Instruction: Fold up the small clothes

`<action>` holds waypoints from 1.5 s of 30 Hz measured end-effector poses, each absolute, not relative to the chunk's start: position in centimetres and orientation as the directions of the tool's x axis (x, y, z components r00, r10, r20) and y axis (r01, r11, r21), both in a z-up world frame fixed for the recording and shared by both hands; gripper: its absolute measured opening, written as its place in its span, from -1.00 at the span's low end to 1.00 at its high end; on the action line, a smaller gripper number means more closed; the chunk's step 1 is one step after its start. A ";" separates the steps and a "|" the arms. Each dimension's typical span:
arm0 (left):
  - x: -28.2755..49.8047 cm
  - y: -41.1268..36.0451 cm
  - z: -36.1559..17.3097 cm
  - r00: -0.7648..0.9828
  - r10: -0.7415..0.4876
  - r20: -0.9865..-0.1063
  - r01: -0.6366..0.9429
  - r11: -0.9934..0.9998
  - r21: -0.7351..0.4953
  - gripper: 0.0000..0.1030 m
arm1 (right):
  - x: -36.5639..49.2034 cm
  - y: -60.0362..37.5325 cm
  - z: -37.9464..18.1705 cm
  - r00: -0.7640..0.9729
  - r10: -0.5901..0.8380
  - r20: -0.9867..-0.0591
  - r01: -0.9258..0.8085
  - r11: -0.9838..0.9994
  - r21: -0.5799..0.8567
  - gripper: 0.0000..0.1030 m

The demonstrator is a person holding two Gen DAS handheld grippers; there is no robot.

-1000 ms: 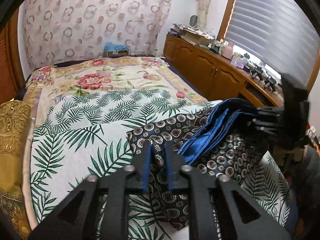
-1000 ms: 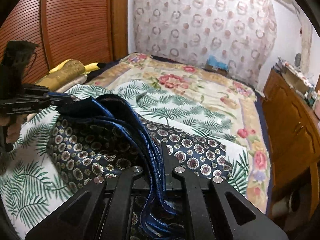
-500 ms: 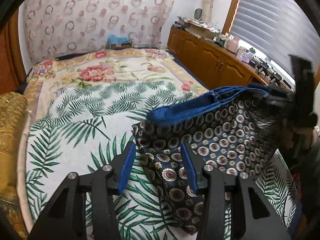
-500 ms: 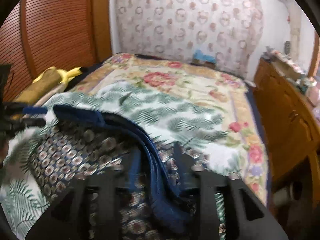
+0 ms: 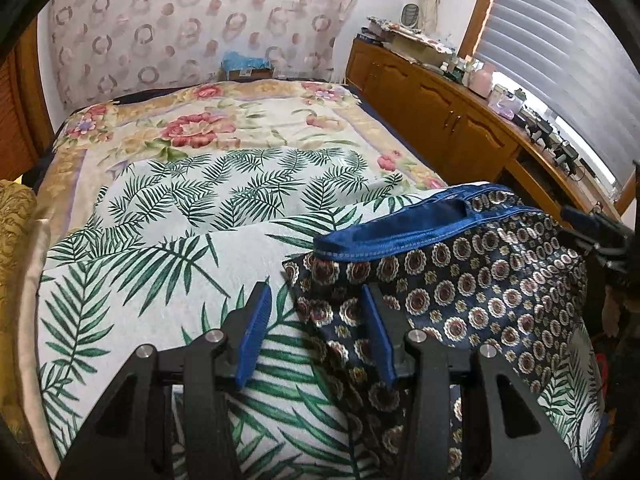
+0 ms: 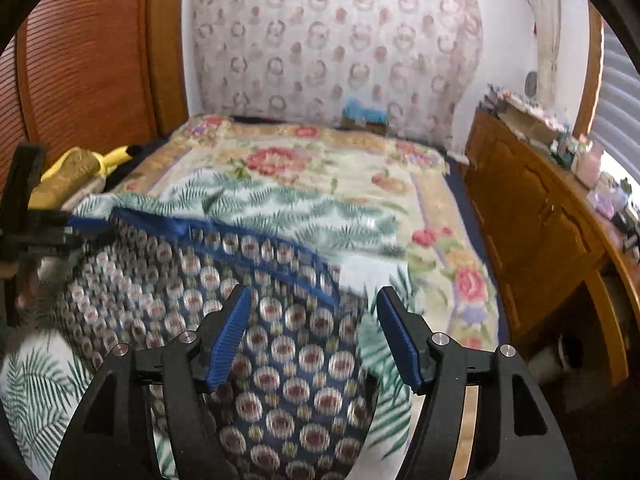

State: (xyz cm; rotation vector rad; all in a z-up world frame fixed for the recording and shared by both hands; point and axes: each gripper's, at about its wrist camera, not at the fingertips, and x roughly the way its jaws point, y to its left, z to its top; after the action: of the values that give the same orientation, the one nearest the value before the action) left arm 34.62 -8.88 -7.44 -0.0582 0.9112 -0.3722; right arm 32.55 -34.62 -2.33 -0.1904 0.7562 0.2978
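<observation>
Dark navy shorts with a medallion print and a blue waistband lie on the palm-leaf sheet. My left gripper is open, its right finger over the shorts' left edge, holding nothing. My right gripper is open just above the shorts, which look blurred there. The right gripper shows at the far right of the left wrist view; the left gripper shows at the left edge of the right wrist view.
The bed carries a floral blanket behind the leaf sheet. A gold pillow lies at the left. Wooden cabinets with clutter run along the right. A wooden wardrobe stands left.
Both grippers have opened and let go of the shorts. The shorts have dropped from being held up to lying spread on the sheet.
</observation>
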 end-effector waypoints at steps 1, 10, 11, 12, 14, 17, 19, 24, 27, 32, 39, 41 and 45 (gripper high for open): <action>34.8 -8.9 -7.6 0.550 -0.336 -0.765 0.289 0.936 -0.203 -0.12 | 32.6 -34.8 -2.9 0.681 0.186 -0.709 -0.320 0.945 -0.059 0.30; 35.5 -9.1 -8.5 0.527 -0.341 -0.779 0.289 0.933 -0.214 -0.12 | 34.9 -36.8 -7.0 0.601 0.215 -0.770 -0.265 0.962 0.061 0.30; 35.5 -9.1 -8.6 0.525 -0.342 -0.780 0.289 0.933 -0.215 -0.12 | 35.1 -36.8 -7.2 0.597 0.222 -0.771 -0.263 0.962 0.072 0.30; 35.5 -9.1 -8.6 0.527 -0.343 -0.777 0.291 0.932 -0.214 -0.12 | 35.2 -36.8 -7.3 0.595 0.224 -0.772 -0.264 0.962 0.076 0.30; 35.5 -9.1 -8.7 0.528 -0.345 -0.776 0.292 0.932 -0.215 -0.12 | 35.4 -36.6 -7.5 0.593 0.224 -0.774 -0.269 0.961 0.072 0.30; 35.5 -9.1 -8.7 0.529 -0.343 -0.776 0.292 0.933 -0.212 -0.12 | 36.1 -36.5 -7.8 0.582 0.236 -0.778 -0.273 0.958 0.086 0.31; 35.5 -9.1 -8.7 0.530 -0.341 -0.776 0.292 0.933 -0.211 -0.12 | 36.2 -36.4 -7.8 0.584 0.244 -0.775 -0.274 0.957 0.095 0.31; 35.7 -9.4 -8.5 0.535 -0.335 -0.776 0.287 0.936 -0.206 -0.12 | 36.6 -35.8 -7.8 0.574 0.271 -0.772 -0.311 0.945 0.101 0.32; 36.2 -9.4 -8.6 0.524 -0.371 -0.767 0.299 0.923 -0.242 -0.12 | 36.8 -35.3 -7.8 0.557 0.300 -0.774 -0.350 0.930 0.108 0.11; 36.5 -9.7 -8.6 0.510 -0.405 -0.759 0.329 0.907 -0.263 -0.55 | 36.9 -35.5 -7.7 0.527 0.355 -0.772 -0.379 0.911 0.161 -0.38; 34.6 -9.6 -6.7 0.539 -0.444 -0.715 0.359 0.890 -0.281 -0.98 | 35.8 -34.9 -6.8 0.549 0.383 -0.743 -0.406 0.899 0.164 -0.84; 33.5 -9.4 -5.5 0.564 -0.453 -0.690 0.369 0.886 -0.280 -0.98 | 34.9 -34.8 -5.9 0.590 0.377 -0.714 -0.395 0.906 0.152 -0.86; 30.9 -8.8 -2.5 0.622 -0.469 -0.627 0.389 0.880 -0.272 -0.98 | 32.9 -34.7 -3.6 0.651 0.385 -0.655 -0.391 0.909 0.145 -0.88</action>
State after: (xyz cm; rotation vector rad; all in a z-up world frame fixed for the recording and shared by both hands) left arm 30.89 -8.80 -2.53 -0.1137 0.7520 -0.4945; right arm 32.92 -34.68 -3.59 -0.0095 0.7414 0.4405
